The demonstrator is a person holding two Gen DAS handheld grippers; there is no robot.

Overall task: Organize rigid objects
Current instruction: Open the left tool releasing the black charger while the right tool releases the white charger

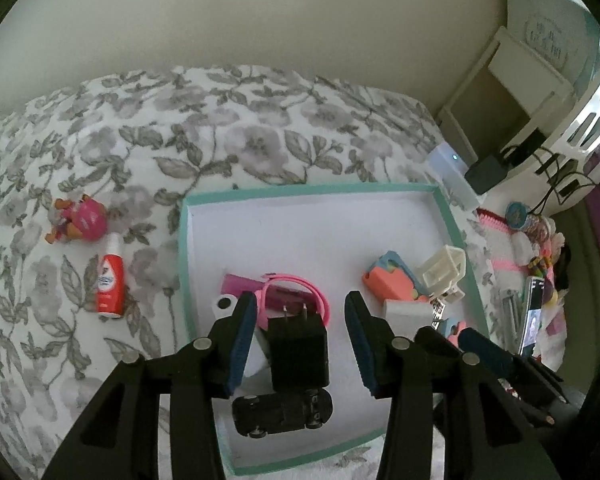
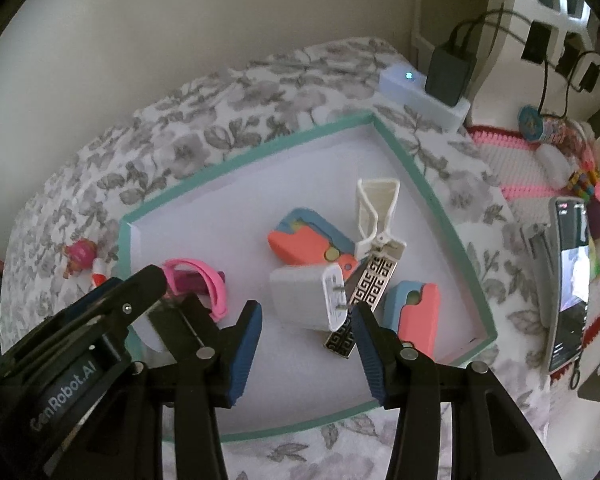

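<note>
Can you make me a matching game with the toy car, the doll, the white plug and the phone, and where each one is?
Things:
1. black toy car
2. pink doll
3. white plug
4. phone

Places:
A. on the flowery bedspread, left of the tray, beside the red bottle
B. outside the tray, on its right side
C. in the tray, just below the black plug
D. in the tray, lying on a patterned metal strip

Pairs: 1-C, 2-A, 3-D, 4-B
</note>
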